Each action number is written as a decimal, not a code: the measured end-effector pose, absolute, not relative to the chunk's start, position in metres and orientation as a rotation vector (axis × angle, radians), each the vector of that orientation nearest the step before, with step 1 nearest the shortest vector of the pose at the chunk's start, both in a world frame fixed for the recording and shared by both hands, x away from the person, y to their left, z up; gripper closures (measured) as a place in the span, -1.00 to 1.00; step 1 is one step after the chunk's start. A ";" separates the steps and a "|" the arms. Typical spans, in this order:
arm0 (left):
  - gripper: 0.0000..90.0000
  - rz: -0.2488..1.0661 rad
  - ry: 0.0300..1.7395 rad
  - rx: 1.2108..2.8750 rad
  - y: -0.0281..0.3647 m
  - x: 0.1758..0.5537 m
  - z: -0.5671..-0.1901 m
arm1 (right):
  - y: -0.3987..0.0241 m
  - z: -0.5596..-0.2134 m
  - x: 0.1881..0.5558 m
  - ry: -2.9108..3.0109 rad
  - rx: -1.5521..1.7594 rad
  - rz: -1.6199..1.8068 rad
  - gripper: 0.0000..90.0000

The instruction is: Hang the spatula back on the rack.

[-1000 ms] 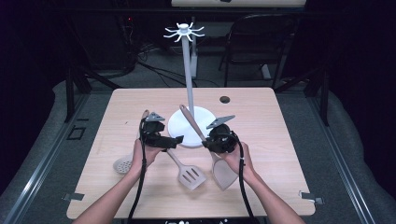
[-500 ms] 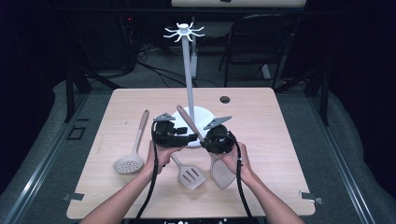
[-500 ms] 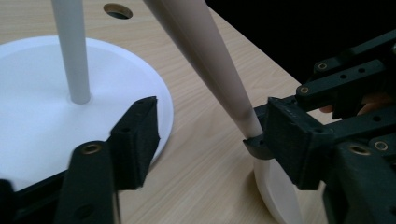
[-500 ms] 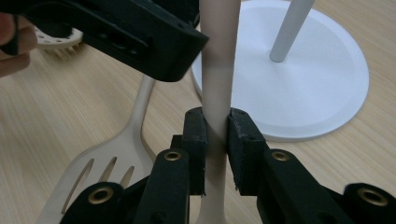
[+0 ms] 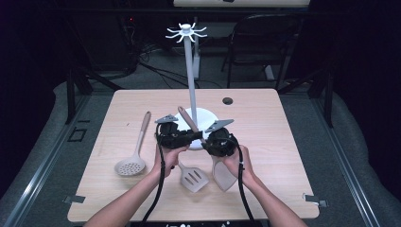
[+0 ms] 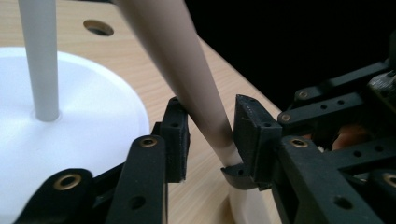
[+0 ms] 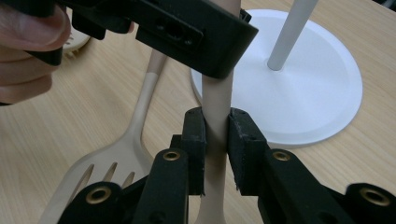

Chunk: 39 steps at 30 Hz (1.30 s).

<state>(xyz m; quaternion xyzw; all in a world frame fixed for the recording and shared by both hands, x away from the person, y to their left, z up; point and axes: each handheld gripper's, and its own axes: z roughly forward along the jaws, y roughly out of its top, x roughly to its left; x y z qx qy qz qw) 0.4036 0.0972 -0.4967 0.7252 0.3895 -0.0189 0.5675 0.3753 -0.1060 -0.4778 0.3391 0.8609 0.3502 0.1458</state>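
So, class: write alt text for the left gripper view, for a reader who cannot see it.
The left gripper, its black jaws just closing, brackets a tan utensil handle that slants between them, with a small gap at the left jaw. Beside it on the wooden table, a grey pole rises from a white round base.

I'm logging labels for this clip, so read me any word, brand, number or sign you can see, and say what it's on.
None: no readable word, brand, number or sign stands on the wooden table, the white stand, the solid spatula, the slotted spatula, the skimmer spoon or either black tool, left or right. The dark background is too dim to show any lettering.
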 end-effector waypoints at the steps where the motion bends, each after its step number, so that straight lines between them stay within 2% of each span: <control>1: 0.51 -0.055 0.932 1.688 0.097 0.404 -0.497 | -0.107 -0.478 0.375 2.480 0.980 1.017 0.71; 3: 0.53 -0.064 0.935 1.676 0.099 0.405 -0.498 | -0.109 -0.482 0.378 2.528 0.994 0.987 0.54; 4: 0.53 -0.066 0.936 1.673 0.099 0.406 -0.498 | -0.109 -0.482 0.378 2.528 0.994 0.987 0.54; 8: 0.54 -0.058 0.937 1.668 0.100 0.406 -0.496 | -0.110 -0.488 0.379 2.531 1.002 0.987 0.73; 17: 0.52 0.037 0.876 1.713 0.093 0.397 -0.485 | -0.107 -0.480 0.373 2.461 0.963 1.005 0.74; 24: 0.64 -0.007 0.853 1.649 0.091 0.398 -0.479 | -0.113 -0.474 0.370 2.425 0.955 1.050 0.71; 36: 0.70 -0.019 0.776 1.677 0.078 0.400 -0.461 | -0.129 -0.466 0.364 2.392 0.963 1.111 0.52; 39: 0.70 -0.007 0.757 1.694 0.076 0.400 -0.456 | -0.133 -0.466 0.364 2.387 0.962 1.126 0.41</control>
